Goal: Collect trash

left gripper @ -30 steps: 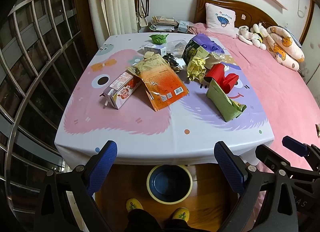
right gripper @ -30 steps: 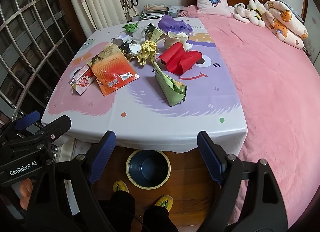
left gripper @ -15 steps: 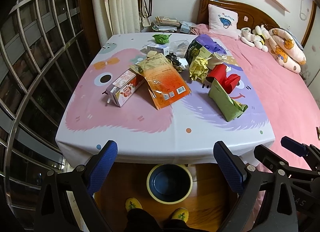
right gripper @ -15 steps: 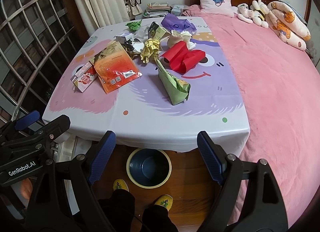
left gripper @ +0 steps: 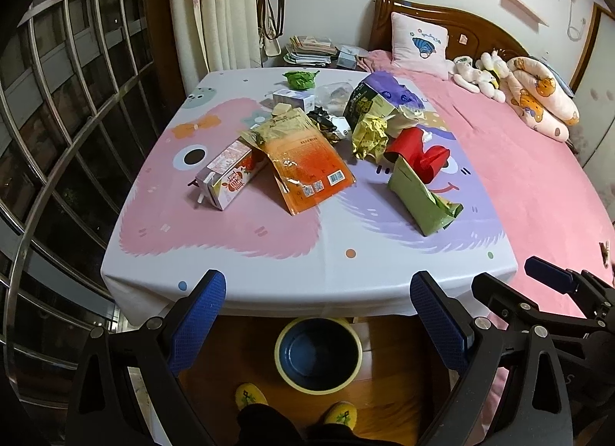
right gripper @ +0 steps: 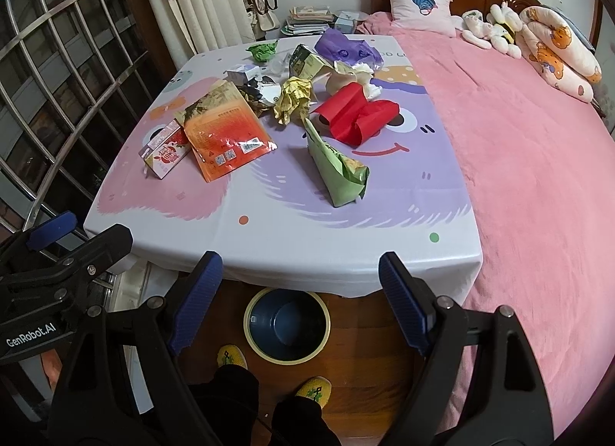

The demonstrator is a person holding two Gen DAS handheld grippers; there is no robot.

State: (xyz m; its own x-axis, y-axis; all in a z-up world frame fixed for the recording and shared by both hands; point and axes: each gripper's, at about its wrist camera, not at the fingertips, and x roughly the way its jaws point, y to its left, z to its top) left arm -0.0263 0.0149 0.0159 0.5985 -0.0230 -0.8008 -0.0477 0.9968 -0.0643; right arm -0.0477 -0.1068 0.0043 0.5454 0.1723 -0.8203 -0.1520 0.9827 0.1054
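Trash lies scattered on the cartoon tablecloth [left gripper: 269, 253]: a pink milk carton [left gripper: 226, 178], an orange foil pouch [left gripper: 307, 165], a green snack bag [left gripper: 421, 200], red paper [left gripper: 417, 152] and a yellow crumpled wad [left gripper: 371, 136]. The same pieces show in the right wrist view: carton [right gripper: 165, 153], pouch [right gripper: 221, 134], green bag [right gripper: 336, 169]. A blue bin with a yellow rim [left gripper: 318, 353] [right gripper: 287, 325] stands on the floor below the table's near edge. My left gripper [left gripper: 317, 325] and right gripper [right gripper: 298, 302] both hover open and empty before that edge.
A pink bed [right gripper: 530, 161] with a pillow and soft toys borders the table on the right. A metal window grille [left gripper: 57, 130] and curtains stand left. The person's yellow slippers [left gripper: 250, 398] are on the wooden floor by the bin. Books are stacked behind the table.
Both views have tilted slightly, so the table sits a little lower in frame. Nothing on the table has moved and both grippers stay open.
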